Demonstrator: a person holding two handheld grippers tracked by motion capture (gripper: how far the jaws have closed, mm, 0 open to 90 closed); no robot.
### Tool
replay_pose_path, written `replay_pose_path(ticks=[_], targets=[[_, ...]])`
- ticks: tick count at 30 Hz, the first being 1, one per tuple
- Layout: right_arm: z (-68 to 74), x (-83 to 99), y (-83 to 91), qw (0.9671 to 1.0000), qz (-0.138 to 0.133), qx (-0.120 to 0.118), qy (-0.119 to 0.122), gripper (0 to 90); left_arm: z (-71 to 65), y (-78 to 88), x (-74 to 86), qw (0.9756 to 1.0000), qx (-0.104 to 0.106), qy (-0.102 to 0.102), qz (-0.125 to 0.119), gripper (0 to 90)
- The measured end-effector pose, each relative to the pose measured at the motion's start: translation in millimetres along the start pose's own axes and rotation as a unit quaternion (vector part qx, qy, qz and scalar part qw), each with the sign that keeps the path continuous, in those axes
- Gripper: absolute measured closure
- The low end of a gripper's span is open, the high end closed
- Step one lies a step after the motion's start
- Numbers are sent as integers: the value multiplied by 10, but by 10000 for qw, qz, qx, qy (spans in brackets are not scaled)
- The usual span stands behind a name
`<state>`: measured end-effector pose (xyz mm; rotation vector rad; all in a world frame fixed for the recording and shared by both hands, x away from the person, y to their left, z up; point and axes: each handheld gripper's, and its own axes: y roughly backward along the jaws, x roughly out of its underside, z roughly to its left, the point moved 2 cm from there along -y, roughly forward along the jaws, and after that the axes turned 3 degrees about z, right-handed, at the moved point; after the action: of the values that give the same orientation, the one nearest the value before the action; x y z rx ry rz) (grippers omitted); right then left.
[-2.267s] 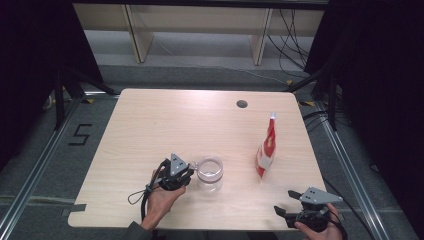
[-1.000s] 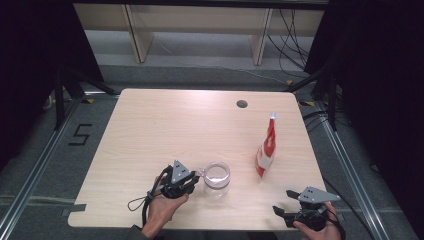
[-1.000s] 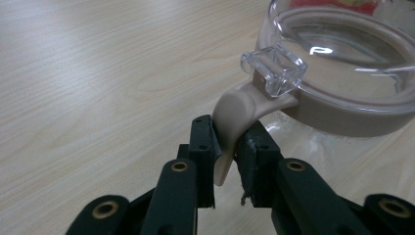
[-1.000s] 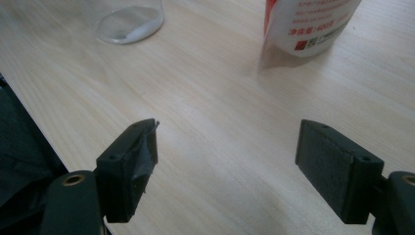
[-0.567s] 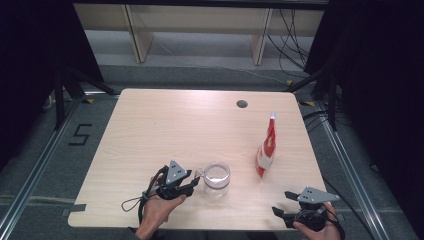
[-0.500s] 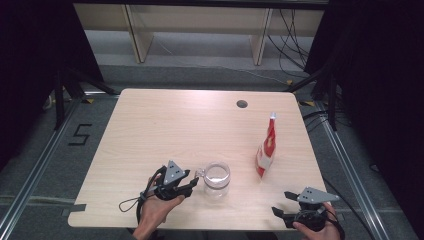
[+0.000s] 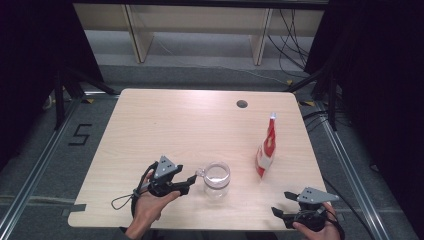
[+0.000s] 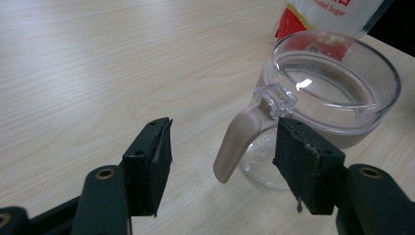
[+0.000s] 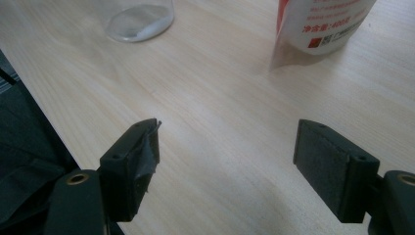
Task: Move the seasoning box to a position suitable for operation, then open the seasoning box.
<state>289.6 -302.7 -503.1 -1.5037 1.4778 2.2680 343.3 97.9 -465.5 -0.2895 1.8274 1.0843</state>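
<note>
The left gripper (image 8: 220, 147) had just been opening, its jaws parted around the beige handle (image 8: 235, 144) of the clear lidded jug (image 8: 323, 98) without pressing it, a red-and-white sugar pouch (image 7: 266, 150) stood beyond, and the right gripper (image 9: 227, 161) gaped empty over bare table (image 7: 165, 120).

the table (image 7: 165, 130) is showing a pale wood-grain top, smooth and matt. just beside the left gripper (image 8: 220, 161), the jug (image 8: 323, 98) is looking like clear glossy glass or plastic, hard to tell which, and its handle (image 8: 235, 142) is reading as matt beige plastic. behind the jug, the sugar pouch (image 7: 266, 150) is gleaming like glossy printed film. the gripper's pads (image 8: 303, 156) are looking matt, black and slightly rough.
</note>
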Motion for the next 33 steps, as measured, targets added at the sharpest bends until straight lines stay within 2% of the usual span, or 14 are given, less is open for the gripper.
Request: replay_pose_path(ticks=[9, 11, 15, 16, 17, 19, 20, 21, 22, 26, 27, 28, 31, 33], targets=[[-1, -4, -5, 10000, 2, -9, 23, 259, 8, 51, -67, 9999, 28, -11, -112, 380], [31, 1, -9, 9999, 40, -33, -117, 259, 2, 63, -90, 9998, 55, 54, -167, 386], [28, -1, -12, 9999, 33, -47, -86, 259, -9, 76, -115, 9997, 112, 40, -207, 388], [-1, -5, -13, 10000, 10, -18, 43, 259, -18, 79, -121, 9997, 96, 84, -207, 388], [-1, -3, -20, 9999, 3, -112, 6, 259, -18, 83, -132, 9997, 96, 32, -209, 388], [21, 5, -6, 9999, 26, -16, -168, 259, -40, 78, -144, 9995, 142, 112, -249, 389], [17, 3, -5, 9999, 25, -14, -133, 258, -41, 87, -150, 9997, 138, -4, -218, 390], [20, 1, -14, 9999, 25, -103, -108, 258, -61, 80, -157, 9995, 165, 30, -264, 394], [10, 2, -12, 10000, 30, -22, 13, 258, -79, 83, -164, 9996, 163, 14, -230, 407], [30, -3, -13, 10000, 18, -35, -71, 258, -163, 61, -195, 9991, 335, -77, -247, 429], [7, -8, -20, 10000, -8, -37, 56, 257, -174, 54, -207, 9989, 375, -124, -259, 445], [34, 2, -13, 9999, 69, -62, -140, 258, -193, 53, -233, 9987, 401, -179, -261, 471], [2, -4, -19, 10000, -9, -24, 63, 258, -199, 52, -246, 9982, 416, -288, -322, 537], [42, -1, -8, 9999, 58, -58, -125, 258, -199, 49, -251, 9979, 384, -351, -375, 608]])
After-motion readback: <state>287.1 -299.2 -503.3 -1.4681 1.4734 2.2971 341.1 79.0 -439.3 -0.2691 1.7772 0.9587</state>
